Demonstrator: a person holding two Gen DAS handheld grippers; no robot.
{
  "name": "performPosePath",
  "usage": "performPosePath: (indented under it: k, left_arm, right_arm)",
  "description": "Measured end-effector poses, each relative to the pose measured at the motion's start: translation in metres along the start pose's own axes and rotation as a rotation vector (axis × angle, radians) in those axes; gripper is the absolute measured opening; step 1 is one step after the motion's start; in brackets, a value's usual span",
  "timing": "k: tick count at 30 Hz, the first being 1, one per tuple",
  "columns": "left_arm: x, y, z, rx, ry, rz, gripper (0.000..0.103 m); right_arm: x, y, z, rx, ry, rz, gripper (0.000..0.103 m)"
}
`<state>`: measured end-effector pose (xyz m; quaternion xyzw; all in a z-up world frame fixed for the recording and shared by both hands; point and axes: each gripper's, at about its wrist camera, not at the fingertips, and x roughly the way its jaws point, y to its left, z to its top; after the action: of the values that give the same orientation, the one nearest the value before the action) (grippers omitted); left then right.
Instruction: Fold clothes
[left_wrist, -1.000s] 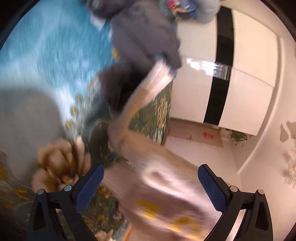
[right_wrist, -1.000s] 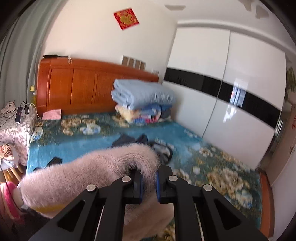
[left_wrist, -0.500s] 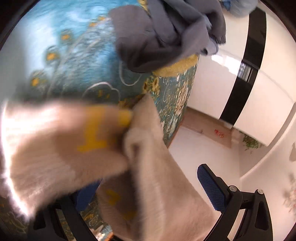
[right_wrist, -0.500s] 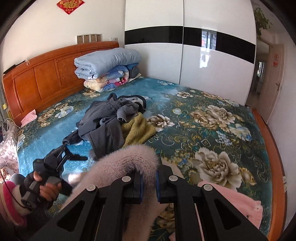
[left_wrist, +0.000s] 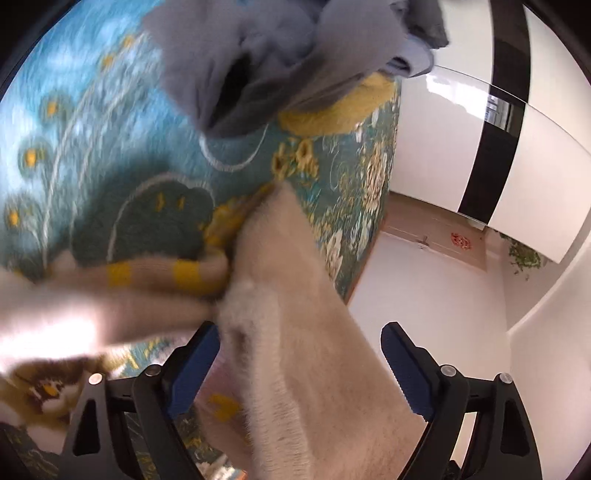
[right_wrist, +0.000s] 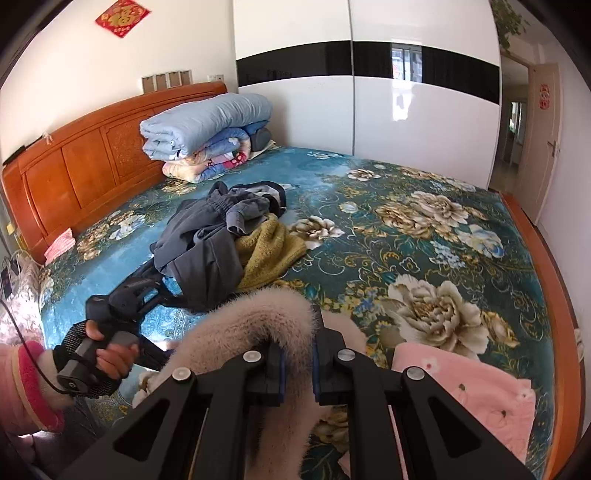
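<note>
Floral bedspread (right_wrist: 424, 236) has a heap of clothes (right_wrist: 221, 240) waiting unfolded, right tongs (right_wrist: 297, 373) clenched on the fuzzy beige sweater (right_wrist: 258, 317) near the bed's edge, left tongs (left_wrist: 299, 369) spread wide around it, folding barely started.

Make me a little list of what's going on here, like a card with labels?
place: bed with a flowery cover
right claw: shut on the fuzzy sweater
left claw: open, the sweater lies between its fingers, not pinched
left hand: holding the left claw's handle
pile: grey clothes on a yellow-green knit, mid-bed, unfolded
pink garment: flat on the bed near the foot edge
quilts: stacked by the headboard
folding: sweater lifted, not yet folded
</note>
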<state>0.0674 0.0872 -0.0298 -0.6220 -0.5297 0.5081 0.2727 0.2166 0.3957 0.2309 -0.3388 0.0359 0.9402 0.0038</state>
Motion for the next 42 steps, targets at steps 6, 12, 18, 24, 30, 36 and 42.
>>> performPosePath:
  k: [6, 12, 18, 24, 30, 36, 42]
  left_arm:
    - [0.003, 0.003, 0.014, 0.040, -0.008, 0.162, 0.090]
    - [0.008, 0.011, 0.015, -0.015, 0.008, 0.107, 0.090]
    - [0.009, 0.010, 0.005, -0.002, 0.017, 0.162, 0.043]
    - [0.006, 0.016, 0.002, -0.034, -0.011, 0.150, 0.025]
    - [-0.039, -0.022, -0.007, 0.068, -0.103, 0.093, 0.022]
    - [-0.113, -0.082, -0.023, 0.248, -0.284, 0.049, 0.021]
    - [-0.185, -0.128, -0.049, 0.373, -0.446, -0.011, 0.020]
  right_arm:
    - [0.003, 0.000, -0.001, 0.003, 0.006, 0.003, 0.011]
    - [0.006, 0.002, 0.000, 0.006, 0.018, -0.001, 0.011]
    - [0.009, 0.004, 0.002, 0.016, 0.029, -0.013, 0.011]
    - [0.008, 0.011, 0.005, 0.010, 0.039, -0.018, 0.011]
    - [-0.003, 0.015, 0.012, 0.031, 0.019, -0.018, 0.011]
    - [-0.023, 0.036, 0.023, 0.023, -0.035, 0.019, 0.011]
    - [-0.051, 0.075, 0.042, -0.024, -0.127, 0.085, 0.011]
